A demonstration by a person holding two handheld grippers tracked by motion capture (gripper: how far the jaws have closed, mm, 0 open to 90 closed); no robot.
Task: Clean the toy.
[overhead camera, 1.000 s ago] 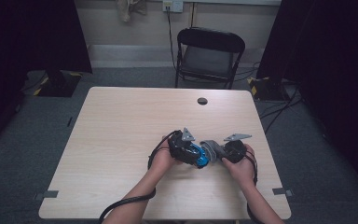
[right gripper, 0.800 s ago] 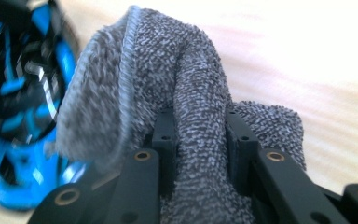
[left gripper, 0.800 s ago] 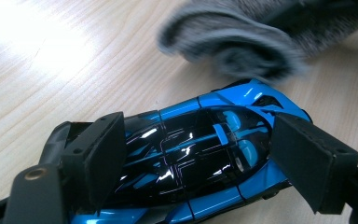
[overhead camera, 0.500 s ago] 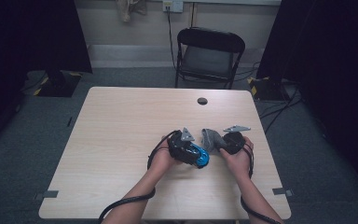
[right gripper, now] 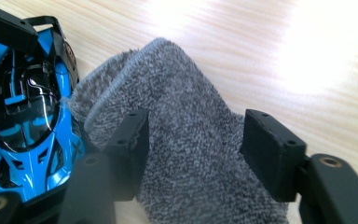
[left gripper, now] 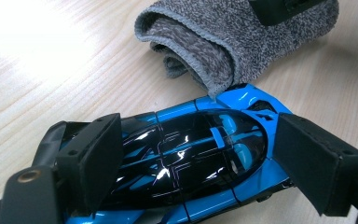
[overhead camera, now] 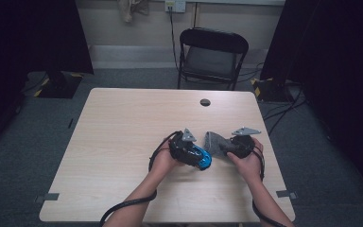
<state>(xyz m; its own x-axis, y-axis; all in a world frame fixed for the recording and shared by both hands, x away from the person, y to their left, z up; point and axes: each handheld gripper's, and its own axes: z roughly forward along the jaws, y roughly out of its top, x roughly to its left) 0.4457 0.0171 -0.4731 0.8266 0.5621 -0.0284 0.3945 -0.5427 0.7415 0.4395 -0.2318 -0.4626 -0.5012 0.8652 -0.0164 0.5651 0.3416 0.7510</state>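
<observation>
A blue and black toy car (left gripper: 191, 154) lies across the jaws of my left gripper (left gripper: 198, 161), which is shut on its sides. In the high view the car (overhead camera: 203, 161) sits low over the table's near middle, with the left gripper (overhead camera: 198, 157) on it. A folded grey cloth (right gripper: 186, 93) lies on the table between the pads of my right gripper (right gripper: 193, 140). Those jaws have just been opening, and the right pad (right gripper: 270, 149) stands off the cloth. The cloth (overhead camera: 213, 141) touches the car's nose.
The light wooden table (overhead camera: 123, 142) has a small dark round hole (overhead camera: 205, 102) near its far edge. A black folding chair (overhead camera: 210, 54) stands behind it. Cables trail off the near edge from both grippers.
The right gripper has drawn back a little from the car, and its jaws have spread apart around the grey cloth. The left gripper and the car have stayed put.
</observation>
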